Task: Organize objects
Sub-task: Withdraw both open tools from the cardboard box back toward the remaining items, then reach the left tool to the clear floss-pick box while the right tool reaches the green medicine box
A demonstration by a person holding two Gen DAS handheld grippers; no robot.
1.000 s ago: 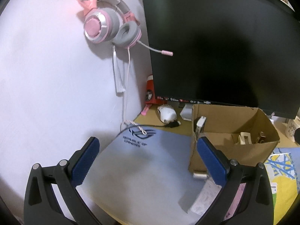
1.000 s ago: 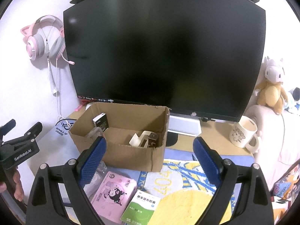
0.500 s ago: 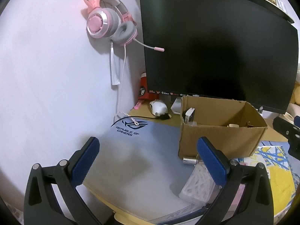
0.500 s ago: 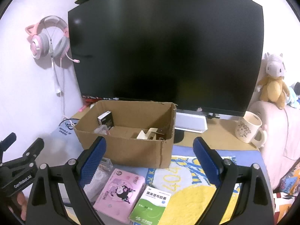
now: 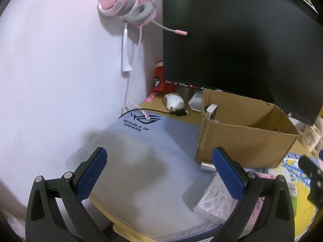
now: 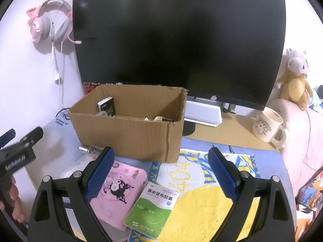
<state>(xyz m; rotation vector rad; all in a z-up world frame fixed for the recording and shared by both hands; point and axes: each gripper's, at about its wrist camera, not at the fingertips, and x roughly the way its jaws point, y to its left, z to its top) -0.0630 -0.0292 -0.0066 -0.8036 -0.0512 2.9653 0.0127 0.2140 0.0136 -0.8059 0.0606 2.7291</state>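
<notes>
An open cardboard box [image 6: 129,133] stands on the desk in front of the monitor and holds a small black box [image 6: 107,107] and other small items; it also shows in the left wrist view [image 5: 242,141]. In front of it lie a pink pouch [image 6: 121,189], a green and white medicine box [image 6: 153,207], a small glass bottle [image 6: 90,149] and a clear plastic case [image 5: 214,203]. My right gripper [image 6: 161,173] is open and empty above the pouch and medicine box. My left gripper [image 5: 159,173] is open and empty over the grey mouse mat [image 5: 141,161].
A large black monitor [image 6: 177,40] stands behind the box. Pink headphones [image 5: 125,6] hang on the left wall. A white mouse [image 5: 173,101] lies at the back left. A cream mug [image 6: 266,125] and a plush toy [image 6: 294,76] are at the right. A yellow and blue towel [image 6: 201,181] covers the desk front.
The left gripper has moved forward and tilted down towards the mouse mat. The right gripper has dropped and drawn back a little, so the pouch and medicine box show fuller. Both stay open.
</notes>
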